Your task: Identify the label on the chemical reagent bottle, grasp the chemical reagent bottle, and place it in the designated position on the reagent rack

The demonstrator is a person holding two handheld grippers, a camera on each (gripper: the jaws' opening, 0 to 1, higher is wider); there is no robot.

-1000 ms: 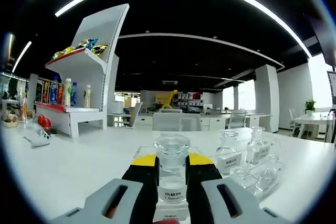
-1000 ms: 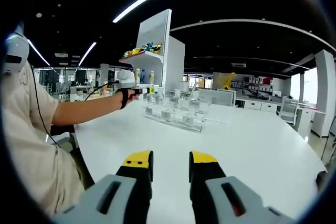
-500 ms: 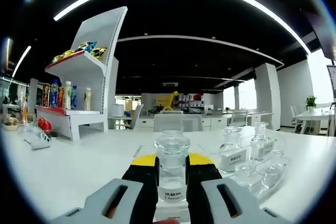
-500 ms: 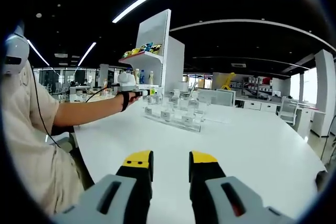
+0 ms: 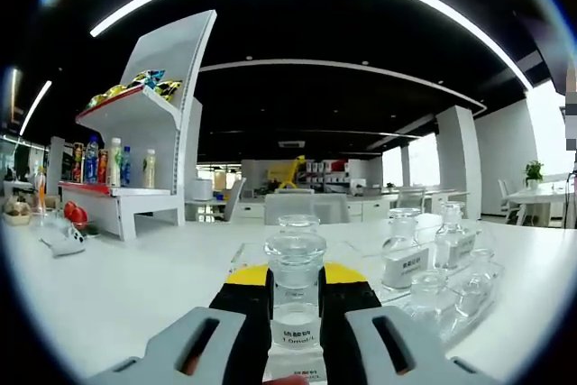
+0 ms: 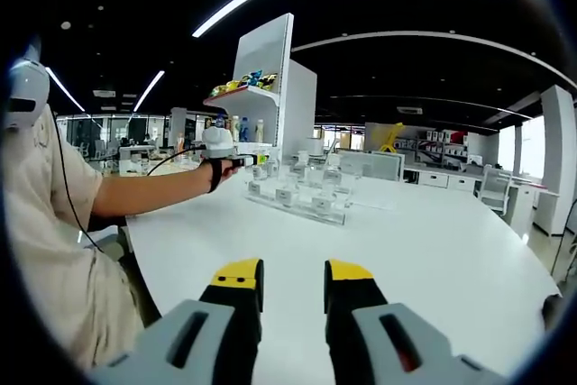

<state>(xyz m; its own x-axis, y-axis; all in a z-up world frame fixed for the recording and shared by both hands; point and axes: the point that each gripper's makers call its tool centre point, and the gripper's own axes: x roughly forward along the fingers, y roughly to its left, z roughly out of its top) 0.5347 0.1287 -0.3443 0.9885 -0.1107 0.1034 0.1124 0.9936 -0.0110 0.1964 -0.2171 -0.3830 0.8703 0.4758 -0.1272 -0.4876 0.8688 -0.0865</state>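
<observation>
My left gripper [image 5: 295,277] is shut on a clear glass reagent bottle [image 5: 295,254] with a white label, held upright between the yellow-tipped jaws. Just to its right stands the clear acrylic reagent rack [image 5: 446,306], with several small glass bottles and white label cards on it. In the right gripper view the same rack [image 6: 297,197] sits mid-table, and a person's hand holds the left gripper [image 6: 233,160] at the rack's left end. My right gripper [image 6: 294,281] is open over bare white table, well short of the rack.
A white shelf unit [image 5: 135,178] with drink bottles and snack packs stands at the back left of the white table [image 6: 433,259]. Small red objects [image 5: 76,212] lie near it. The person's outstretched arm [image 6: 144,191] crosses the table's left side.
The left gripper with the bottle has risen slightly and shifted along the rack, bringing another bottle into sight behind the held one. The right gripper has not moved.
</observation>
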